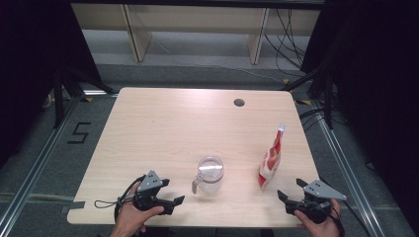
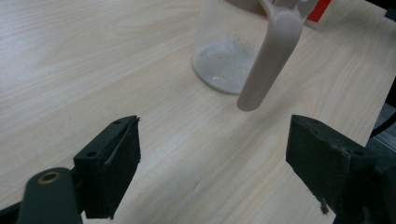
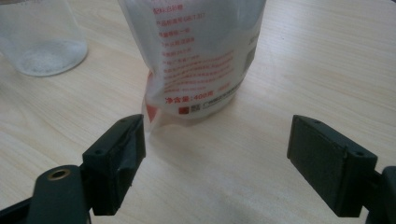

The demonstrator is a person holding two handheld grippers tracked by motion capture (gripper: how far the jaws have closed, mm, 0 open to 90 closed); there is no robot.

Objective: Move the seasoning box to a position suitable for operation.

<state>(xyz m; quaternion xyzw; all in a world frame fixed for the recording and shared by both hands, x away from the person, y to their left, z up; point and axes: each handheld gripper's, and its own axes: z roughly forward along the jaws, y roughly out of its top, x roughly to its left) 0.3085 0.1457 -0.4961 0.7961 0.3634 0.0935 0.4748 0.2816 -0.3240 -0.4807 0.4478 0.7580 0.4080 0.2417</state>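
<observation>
A clear plastic jug (image 1: 210,173) with a pale handle (image 2: 271,51) stands near the table's front middle, with a thin white residue on its bottom (image 2: 224,60). A white and red stand-up pouch (image 1: 271,159) stands upright to its right, its red print facing the right gripper view (image 3: 196,60). My left gripper (image 1: 179,201) rests open at the front left, its jaws wide apart and pointing toward the jug's handle, a short way off it. My right gripper (image 1: 290,190) sits open at the front right, just short of the pouch, with nothing between its jaws.
The light wooden table (image 1: 163,128) has a round cable hole (image 1: 239,102) at the back right. A person's hands hold both grippers at the front edge. Dark stands flank the table, and cables lie on the floor behind it.
</observation>
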